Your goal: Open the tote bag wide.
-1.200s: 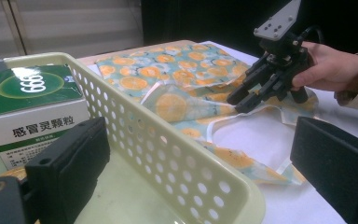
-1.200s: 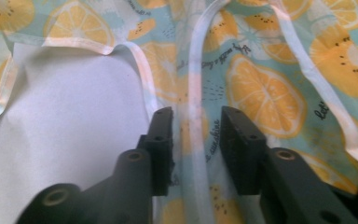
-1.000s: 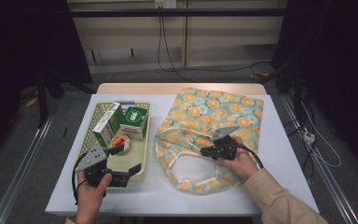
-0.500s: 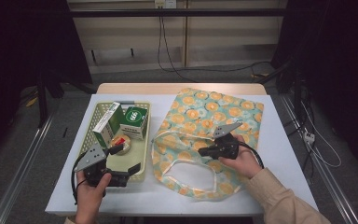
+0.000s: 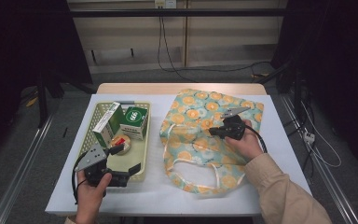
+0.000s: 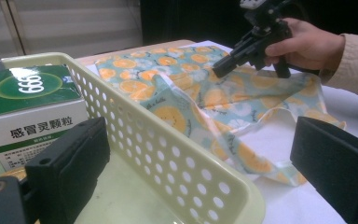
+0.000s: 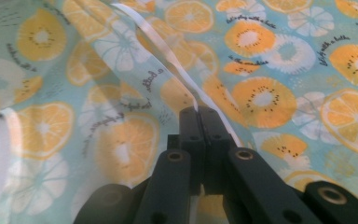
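- The right claw is clenched on the white-trimmed rim of the fruit-print bag; in the right gripper view the two jaws stand pressed together with the white edge pinched between them.
- Compared with a second ago, this claw has risen and drawn back toward the far right of the bag, taking the upper layer with it. The mouth, which lay flatter then, now gapes toward the basket, as the left gripper view shows from the side.
- The bag lies on the right half of the bench, its white handle loop trailing toward the near edge.
- The left claw is released, jaws wide apart and gripping nothing, hovering over the basket's near right corner. It has barely shifted.
- In the basket sit a green box, a green-and-white box and a small round tin.
- My judgement: the opened mouth readies the bag for loading, so the free claw would probably fetch a basket item next.
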{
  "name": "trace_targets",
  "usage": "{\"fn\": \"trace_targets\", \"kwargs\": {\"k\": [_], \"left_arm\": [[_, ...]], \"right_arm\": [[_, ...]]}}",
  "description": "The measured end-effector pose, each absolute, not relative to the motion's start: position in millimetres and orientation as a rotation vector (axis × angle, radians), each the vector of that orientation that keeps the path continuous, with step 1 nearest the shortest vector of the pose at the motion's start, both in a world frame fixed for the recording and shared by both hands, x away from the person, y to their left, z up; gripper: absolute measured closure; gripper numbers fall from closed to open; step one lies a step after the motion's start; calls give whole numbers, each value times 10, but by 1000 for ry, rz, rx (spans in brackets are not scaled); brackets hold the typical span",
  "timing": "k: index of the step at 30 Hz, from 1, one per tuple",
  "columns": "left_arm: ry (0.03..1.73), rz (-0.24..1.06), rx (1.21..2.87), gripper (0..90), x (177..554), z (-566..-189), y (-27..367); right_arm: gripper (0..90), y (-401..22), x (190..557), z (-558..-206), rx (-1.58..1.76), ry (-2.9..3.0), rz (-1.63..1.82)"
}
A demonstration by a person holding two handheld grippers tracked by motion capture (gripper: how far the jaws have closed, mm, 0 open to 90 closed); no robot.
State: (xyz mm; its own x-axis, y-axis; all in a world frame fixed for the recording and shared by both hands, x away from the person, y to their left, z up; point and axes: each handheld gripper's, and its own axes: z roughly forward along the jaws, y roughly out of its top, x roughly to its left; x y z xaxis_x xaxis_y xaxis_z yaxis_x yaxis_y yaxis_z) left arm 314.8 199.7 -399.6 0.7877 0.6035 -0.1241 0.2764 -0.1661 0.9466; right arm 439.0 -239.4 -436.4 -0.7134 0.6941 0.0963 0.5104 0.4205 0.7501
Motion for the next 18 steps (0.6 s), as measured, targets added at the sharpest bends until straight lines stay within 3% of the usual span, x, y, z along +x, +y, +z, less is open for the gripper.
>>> {"fn": "trace_targets", "kwargs": {"k": [5,8,16,18], "left_arm": [[686,332,1758,43,3150,-3996,2007],[690,332,1757,43,3150,-3999,2014],[686,329,1762,43,3147,-4003,1996],[684,328,1764,43,3147,-4004,1985]], "right_arm": [[890,-2404,4448,-4519,1098,2462,1147],[839,-2364,4415,-4552,1090,2492,1149],[467,-2249,4223,-4578,1030,2524,1166],[418,-2209,4148,-4576,985,2529,1165]]}}
